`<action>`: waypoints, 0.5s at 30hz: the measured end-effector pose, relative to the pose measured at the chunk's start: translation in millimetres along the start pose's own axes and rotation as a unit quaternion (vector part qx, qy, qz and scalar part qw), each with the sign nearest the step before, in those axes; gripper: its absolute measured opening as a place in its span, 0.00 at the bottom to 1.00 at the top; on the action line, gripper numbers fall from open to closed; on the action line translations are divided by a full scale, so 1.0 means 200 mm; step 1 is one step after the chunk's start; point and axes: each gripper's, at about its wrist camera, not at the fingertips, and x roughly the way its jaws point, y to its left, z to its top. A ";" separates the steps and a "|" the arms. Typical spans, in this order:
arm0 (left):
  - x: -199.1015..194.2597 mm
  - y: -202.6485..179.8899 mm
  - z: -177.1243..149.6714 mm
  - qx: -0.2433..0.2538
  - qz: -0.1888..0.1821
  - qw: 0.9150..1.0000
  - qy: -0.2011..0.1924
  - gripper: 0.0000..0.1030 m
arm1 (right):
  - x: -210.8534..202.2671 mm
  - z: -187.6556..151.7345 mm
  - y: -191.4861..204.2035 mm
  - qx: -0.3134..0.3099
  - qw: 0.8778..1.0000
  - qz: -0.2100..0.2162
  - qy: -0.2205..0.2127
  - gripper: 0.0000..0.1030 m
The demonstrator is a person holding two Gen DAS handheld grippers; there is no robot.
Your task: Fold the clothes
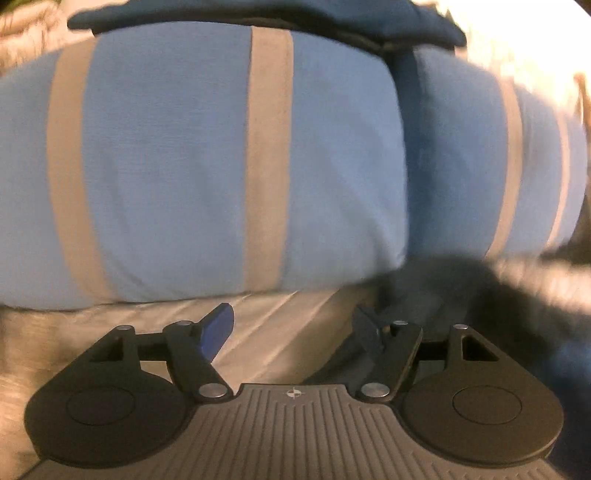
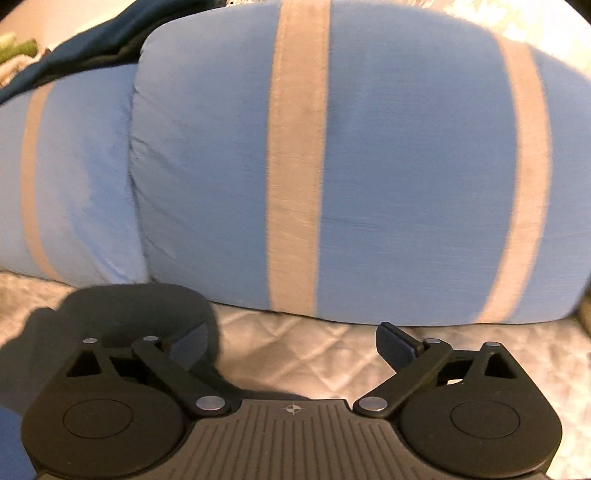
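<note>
A light blue folded cloth garment with wide grey stripes point(image 1: 192, 158) lies flat on the pale quilted bed cover point(image 2: 295, 347), its near edge just beyond both tools. A dark navy piece of clothing point(image 1: 258, 14) rests at its far edge. The left claw point(image 1: 291, 325) hangs over the cover with its fingers spread wide apart, holding nothing. The right claw point(image 2: 291, 347) is likewise wide open and empty, low over the quilting just short of the striped garment's hem.
</note>
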 end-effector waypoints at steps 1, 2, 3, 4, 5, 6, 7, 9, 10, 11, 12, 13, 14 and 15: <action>-0.02 0.00 -0.02 0.016 0.014 1.000 0.000 0.68 | -0.03 -0.02 0.00 -0.002 1.000 -0.029 -0.008 1.00; -0.04 0.00 -0.03 0.033 0.028 0.999 0.000 0.68 | -0.06 -0.04 0.00 -0.004 0.998 -0.059 -0.016 1.00; -0.06 0.01 -0.05 0.049 0.042 0.998 0.000 0.68 | -0.09 -0.06 -0.01 -0.007 0.996 -0.082 -0.019 1.00; -0.06 0.00 -0.06 0.053 0.042 0.998 0.002 0.68 | -0.11 -0.09 -0.02 -0.012 0.996 -0.089 -0.015 1.00; -0.04 0.01 -0.07 0.049 0.034 0.998 0.004 0.68 | -0.13 -0.11 -0.02 -0.021 0.996 -0.086 -0.011 1.00; -0.03 0.01 -0.08 0.045 0.027 0.999 0.006 0.68 | -0.15 -0.13 -0.04 -0.031 0.996 -0.084 -0.008 1.00; -0.02 0.01 -0.09 0.036 0.019 0.999 0.007 0.68 | -0.17 -0.15 -0.06 -0.042 0.995 -0.086 -0.007 1.00; 0.04 0.00 -0.09 0.017 -0.002 1.000 0.010 0.68 | -0.19 -0.19 -0.08 -0.062 0.993 -0.096 -0.010 1.00; 0.09 0.01 -0.09 0.010 -0.009 1.000 0.014 0.68 | -0.20 -0.20 -0.11 -0.065 0.993 -0.100 -0.012 1.00; 0.13 0.02 -0.09 0.003 -0.017 1.000 0.019 0.68 | -0.21 -0.22 -0.13 -0.063 0.993 -0.101 -0.014 1.00; 0.17 0.01 -0.10 0.000 -0.020 1.000 0.022 0.68 | -0.22 -0.22 -0.15 -0.059 0.993 -0.101 -0.016 1.00; 0.20 0.00 -0.11 0.001 -0.022 0.999 0.023 0.68 | -0.23 -0.23 -0.16 -0.053 0.994 -0.098 -0.018 1.00; 0.23 0.00 -0.12 0.001 -0.024 0.999 0.025 0.68 | -0.24 -0.24 -0.19 -0.047 0.994 -0.096 -0.020 1.00; 0.26 0.00 -0.14 0.002 -0.026 0.999 0.027 0.68 | -0.26 -0.26 -0.21 -0.043 0.994 -0.095 -0.023 1.00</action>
